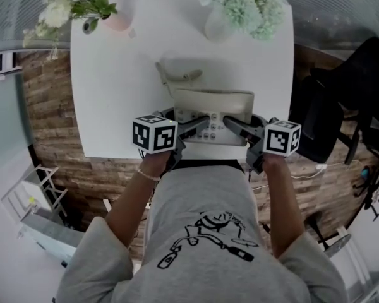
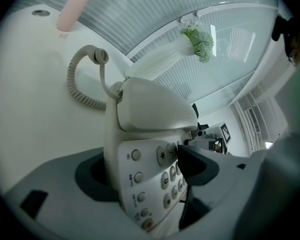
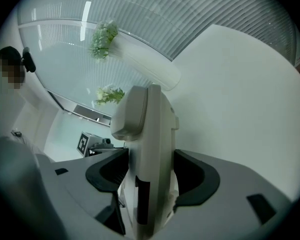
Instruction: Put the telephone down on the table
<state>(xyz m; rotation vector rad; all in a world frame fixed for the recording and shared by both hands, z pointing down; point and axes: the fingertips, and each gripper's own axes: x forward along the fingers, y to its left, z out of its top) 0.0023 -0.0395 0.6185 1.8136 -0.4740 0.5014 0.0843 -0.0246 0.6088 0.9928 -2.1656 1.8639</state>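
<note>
A cream telephone (image 1: 215, 109) with its handset on the cradle is at the near edge of the white table (image 1: 114, 74). Its coiled cord (image 1: 177, 74) lies on the table behind it. My left gripper (image 1: 199, 126) grips its left side, one pad on the keypad (image 2: 162, 176) and the other under the base. My right gripper (image 1: 230, 125) holds the right side, with the telephone's edge (image 3: 150, 149) squeezed between both pads. In the left gripper view the gripper (image 2: 142, 164) shows the telephone tilted. I cannot tell whether its underside touches the table.
A pink vase of white flowers (image 1: 117, 19) stands at the far left of the table, and a white vase of pale green flowers (image 1: 240, 8) at the far right. A black chair (image 1: 341, 106) is beside the table on the right.
</note>
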